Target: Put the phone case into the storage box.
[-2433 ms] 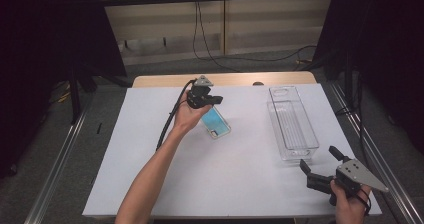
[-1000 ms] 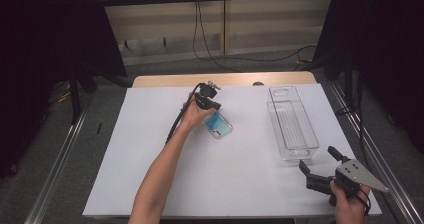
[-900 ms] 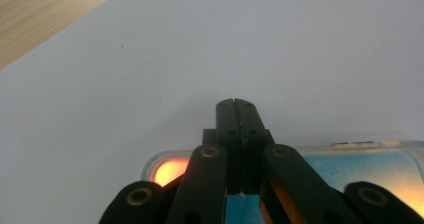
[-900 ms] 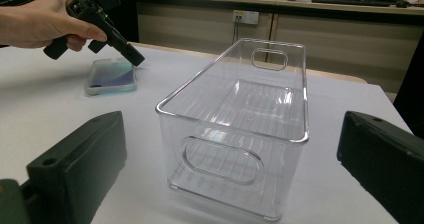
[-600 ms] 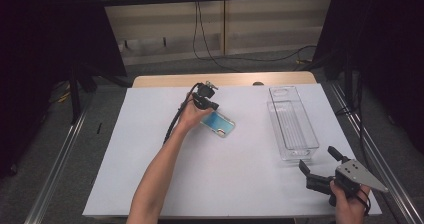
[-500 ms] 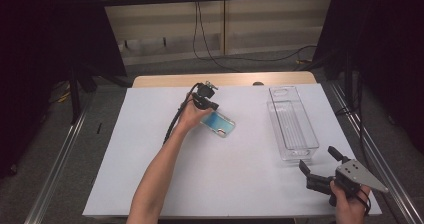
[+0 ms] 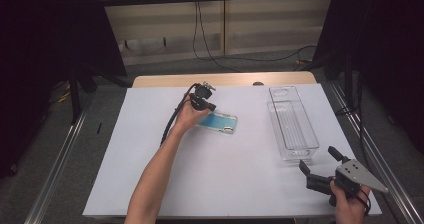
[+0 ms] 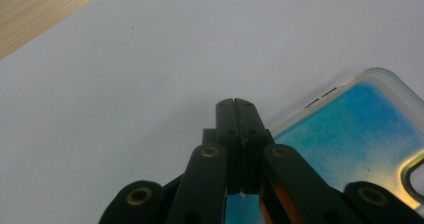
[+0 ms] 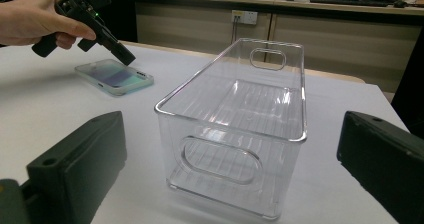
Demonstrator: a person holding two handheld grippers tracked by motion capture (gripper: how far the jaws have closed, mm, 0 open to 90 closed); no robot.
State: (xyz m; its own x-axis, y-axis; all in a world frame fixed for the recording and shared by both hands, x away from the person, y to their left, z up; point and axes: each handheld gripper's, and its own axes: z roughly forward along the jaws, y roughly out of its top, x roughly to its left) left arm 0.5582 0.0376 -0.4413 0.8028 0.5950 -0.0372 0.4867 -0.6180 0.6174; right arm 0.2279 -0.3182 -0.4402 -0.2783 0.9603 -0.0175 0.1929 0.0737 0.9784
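- Left tongs: jaws pressed together, nothing between them, tips at the near edge of the phone case.
- Right tongs: jaws spread wide and empty, pointing at the bin just ahead.
- The right gripper view shows the left tongs' tip touching the case's edge; the high view has the hand covering that contact.
- The case lies flat on the white tabletop, well left of the bin.
- Beyond: wood edge, dark curtains, cables.
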